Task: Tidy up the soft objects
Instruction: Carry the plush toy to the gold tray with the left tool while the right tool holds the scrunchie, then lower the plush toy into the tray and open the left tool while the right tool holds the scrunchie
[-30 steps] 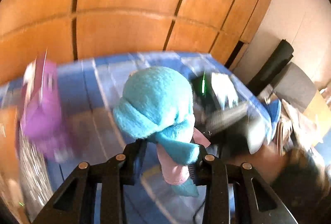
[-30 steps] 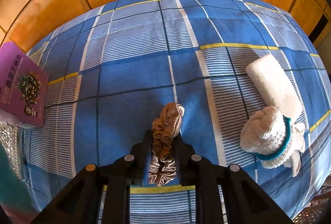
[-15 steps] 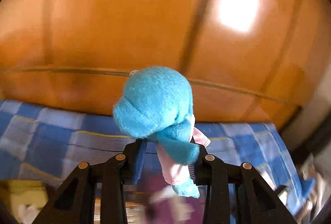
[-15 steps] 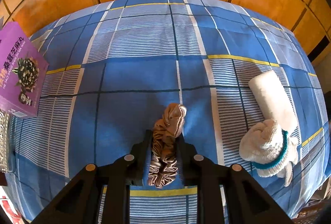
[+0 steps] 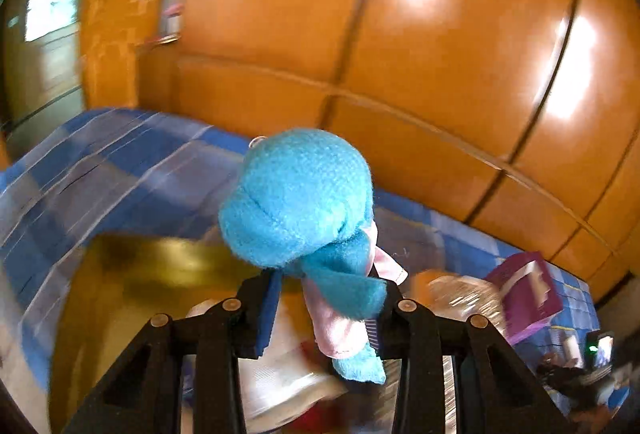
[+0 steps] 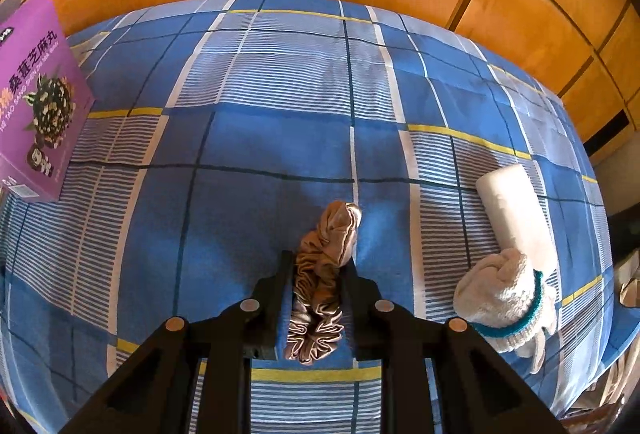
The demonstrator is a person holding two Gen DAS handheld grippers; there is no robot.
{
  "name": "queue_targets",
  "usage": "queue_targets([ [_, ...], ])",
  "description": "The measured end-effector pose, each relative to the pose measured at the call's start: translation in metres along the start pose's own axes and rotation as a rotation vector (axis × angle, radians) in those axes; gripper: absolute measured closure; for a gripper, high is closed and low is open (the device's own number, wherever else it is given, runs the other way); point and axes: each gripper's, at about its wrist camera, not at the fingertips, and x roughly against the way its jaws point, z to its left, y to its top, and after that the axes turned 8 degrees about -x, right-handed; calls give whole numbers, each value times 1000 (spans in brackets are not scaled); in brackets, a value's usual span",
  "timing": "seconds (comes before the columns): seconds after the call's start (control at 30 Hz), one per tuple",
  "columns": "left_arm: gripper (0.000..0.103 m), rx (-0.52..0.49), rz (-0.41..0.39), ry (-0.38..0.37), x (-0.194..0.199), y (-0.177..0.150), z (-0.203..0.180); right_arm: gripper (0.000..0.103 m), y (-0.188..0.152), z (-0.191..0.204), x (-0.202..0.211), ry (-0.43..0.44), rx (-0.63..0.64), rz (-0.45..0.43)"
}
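My blue plush toy [image 5: 298, 197] sits squeezed in my left gripper [image 5: 326, 308], up in the air over a blurry yellow box [image 5: 160, 274] at about 8 o'clock. Only its thin pink and blue bottom part is pinched, so I think the big head could wobble and slip out if I swing fast. My right gripper [image 6: 316, 298] is pinching a brown satin scrunchie [image 6: 322, 274] above the blue checked bedsheet [image 6: 280, 81]. It is slippery and might slide free. A white knit glove [image 6: 502, 296] and white roll [image 6: 516, 209] lie at 3 o'clock, a purple box [image 6: 34, 105] at 9 o'clock.
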Motion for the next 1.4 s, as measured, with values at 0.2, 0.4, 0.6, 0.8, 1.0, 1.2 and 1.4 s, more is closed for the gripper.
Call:
queue_targets([
  [0.2, 64, 100, 54, 112, 21, -56, 61, 82, -6, 4, 4, -30, 35, -19],
  [0.4, 62, 136, 76, 211, 40, -99, 93, 82, -8, 6, 3, -60, 71, -37],
  [0.6, 60, 131, 154, 237, 32, -122, 99, 82, -11, 9, 4, -87, 90, -49],
  [0.8, 55, 45, 168, 220, 23, -128, 79, 83, -14, 10, 4, -120, 95, -63],
  [1.0, 49, -35, 169, 208, 19, -133, 54, 83, -16, 14, 5, -146, 98, -73],
  [1.2, 46, -85, 150, 224, 21, -136, 44, 83, -16, 15, 5, -148, 95, -75],
  [1.4, 40, -87, 138, 230, 27, -134, 42, 83, -15, 14, 4, -148, 94, -78],
])
